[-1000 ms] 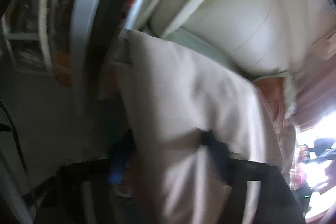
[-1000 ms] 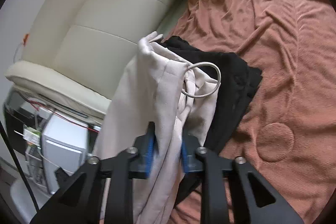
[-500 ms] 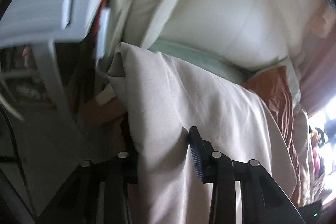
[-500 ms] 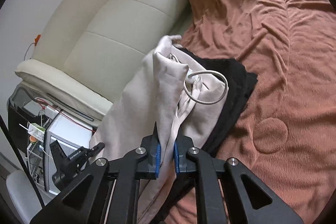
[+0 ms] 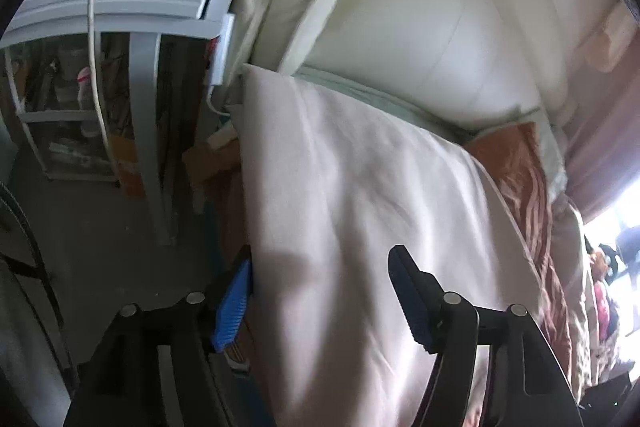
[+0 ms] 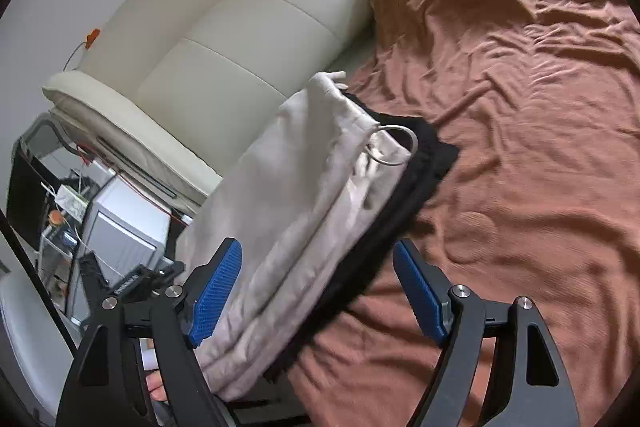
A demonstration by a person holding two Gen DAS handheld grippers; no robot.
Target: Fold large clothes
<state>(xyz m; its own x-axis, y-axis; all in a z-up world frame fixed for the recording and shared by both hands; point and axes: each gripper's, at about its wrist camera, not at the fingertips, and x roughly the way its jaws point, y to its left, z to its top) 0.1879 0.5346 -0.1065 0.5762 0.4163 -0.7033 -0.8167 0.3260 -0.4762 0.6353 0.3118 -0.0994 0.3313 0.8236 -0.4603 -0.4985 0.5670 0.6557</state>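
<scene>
I am letting go: both my left hand-held gripper (image 5: 320, 291) and right hand-held gripper (image 6: 318, 287) are opening around the folded beige trousers (image 6: 304, 187) on the black garment (image 6: 424, 163); next I pull back clear.

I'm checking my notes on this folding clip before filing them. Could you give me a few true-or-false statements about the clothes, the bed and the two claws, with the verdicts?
1. The beige garment lies on top of a black garment. True.
2. The right claw is clamped tight on the beige garment. False: its jaws are opening and stand wide apart, with the cloth lying between them.
3. The bed cover is rust brown and wrinkled. True.
4. A drawstring loop shows at the beige garment's far end. True.
5. The left claw pinches the black garment. False: its jaws are opening, with only beige cloth between them.
6. The headboard is dark wood. False: it is cream and padded.
</scene>
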